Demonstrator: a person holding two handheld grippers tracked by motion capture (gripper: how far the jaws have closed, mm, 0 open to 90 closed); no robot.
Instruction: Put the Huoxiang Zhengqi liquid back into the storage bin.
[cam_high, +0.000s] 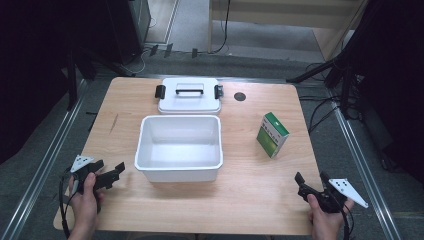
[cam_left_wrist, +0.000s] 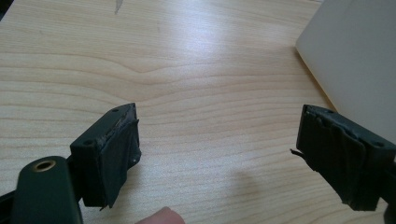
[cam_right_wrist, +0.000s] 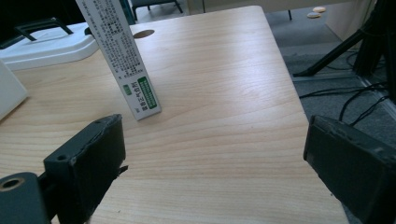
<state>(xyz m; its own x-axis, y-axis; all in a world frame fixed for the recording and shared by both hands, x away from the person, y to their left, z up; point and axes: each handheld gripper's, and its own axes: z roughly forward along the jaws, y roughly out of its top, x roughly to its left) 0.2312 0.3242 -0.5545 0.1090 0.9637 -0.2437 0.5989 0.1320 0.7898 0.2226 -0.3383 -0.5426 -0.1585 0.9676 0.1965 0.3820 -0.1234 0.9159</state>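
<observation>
Between both wide-open, empty-jawed grippers, the white tub (cam_high: 179, 148) sits empty, its lid (cam_high: 189, 95) just behind.

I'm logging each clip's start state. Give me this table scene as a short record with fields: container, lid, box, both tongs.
container: white bin, open and empty, at the middle of the wooden table
lid: white lid with black handle and side clips, flat on the table behind the bin
box: green and white box, upright, right of the bin, apart from it
left tongs: open, nothing between the jaws, near the bin's front left corner
right tongs: open, nothing between the jaws, facing the box
</observation>
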